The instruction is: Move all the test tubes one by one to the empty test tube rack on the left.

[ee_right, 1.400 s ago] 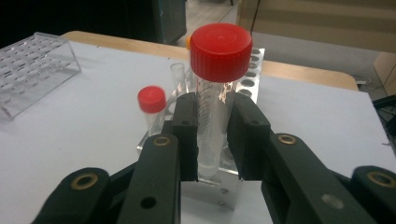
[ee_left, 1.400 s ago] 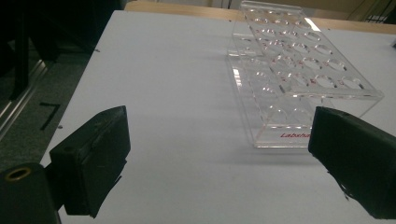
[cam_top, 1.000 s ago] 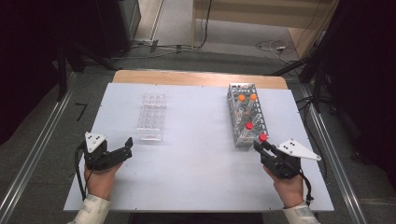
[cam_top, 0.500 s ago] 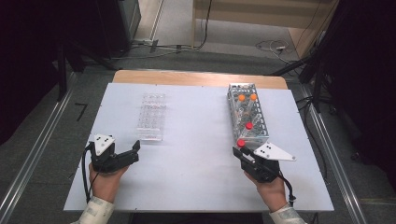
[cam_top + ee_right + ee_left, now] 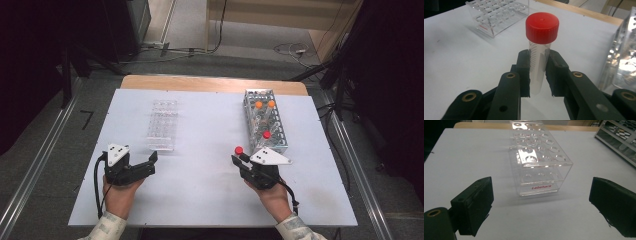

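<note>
Pinched upright between the fingers of the right gripper (image 5: 239, 159), a red-capped tube (image 5: 539, 50) was seen in the right gripper view, its long axis standing vertical and its cap well clear above the pads. In the high view the tube's cap (image 5: 239, 149) was held over the white surface (image 5: 200, 190) at about five o'clock from centre, just off the near end of the metal rack (image 5: 265, 120). The left gripper (image 5: 145, 165) was held low at about seven o'clock, its fingers (image 5: 472, 205) spread wide with nothing between them. Ahead of them, at roughly twelve o'clock in the left gripper view, the clear rack (image 5: 537, 160) was found standing near, its long axis running away from the fingers. From the held tube, that clear rack (image 5: 163, 125) lay toward ten o'clock, apart across bare surface. The coming move was judged to be a carry of the tube toward an empty hole there, with the right hand doing the carrying, though the left was the nearer to the rack. Farther off, orange-capped tubes (image 5: 265, 104) and another red-capped one (image 5: 267, 134) stood in the metal rack.
</note>
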Available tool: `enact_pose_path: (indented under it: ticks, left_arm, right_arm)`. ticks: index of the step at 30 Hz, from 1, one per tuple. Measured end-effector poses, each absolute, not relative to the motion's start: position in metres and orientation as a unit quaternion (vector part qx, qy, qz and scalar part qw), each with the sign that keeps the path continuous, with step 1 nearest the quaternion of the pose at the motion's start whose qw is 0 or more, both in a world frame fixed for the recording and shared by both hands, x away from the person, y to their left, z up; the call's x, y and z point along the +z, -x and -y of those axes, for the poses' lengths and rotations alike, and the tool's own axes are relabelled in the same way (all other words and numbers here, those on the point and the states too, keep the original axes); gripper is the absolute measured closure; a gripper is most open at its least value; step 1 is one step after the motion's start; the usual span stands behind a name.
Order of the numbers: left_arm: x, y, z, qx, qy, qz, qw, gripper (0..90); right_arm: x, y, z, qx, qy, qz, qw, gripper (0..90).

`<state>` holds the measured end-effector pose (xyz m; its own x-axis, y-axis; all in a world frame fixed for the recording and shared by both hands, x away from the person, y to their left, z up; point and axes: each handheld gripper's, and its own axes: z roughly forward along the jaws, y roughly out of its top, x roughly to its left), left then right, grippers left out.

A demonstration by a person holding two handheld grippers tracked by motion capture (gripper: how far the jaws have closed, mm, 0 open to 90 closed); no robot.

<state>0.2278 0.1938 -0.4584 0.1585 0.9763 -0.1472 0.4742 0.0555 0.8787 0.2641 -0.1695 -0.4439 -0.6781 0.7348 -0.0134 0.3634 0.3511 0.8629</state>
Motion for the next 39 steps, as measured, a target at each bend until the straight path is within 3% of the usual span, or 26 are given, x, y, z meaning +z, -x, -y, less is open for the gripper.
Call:
enact_pose_path:
  ticks: [8,25,32,39]
  left_arm:
    - [-0.446,-0.225,-0.182,0.282,-0.626,-0.559,0.465,8.4]
    - [-0.428,-0.234,-0.132,0.248,-0.684,-0.485,0.485,15.0]
    - [-0.42,-0.234,-0.119,0.243,-0.695,-0.455,0.5,25.1]
    - [-0.418,-0.236,-0.109,0.237,-0.705,-0.433,0.509,42.6]
  right_arm:
    - [-0.446,-0.269,0.147,0.454,-0.33,-0.804,0.195,71.2]
    - [-0.447,-0.277,0.091,0.461,-0.292,-0.82,0.175,71.2]
    - [-0.449,-0.28,0.077,0.456,-0.286,-0.826,0.166,71.2]
    - [-0.446,-0.275,0.068,0.468,-0.272,-0.825,0.164,71.2]
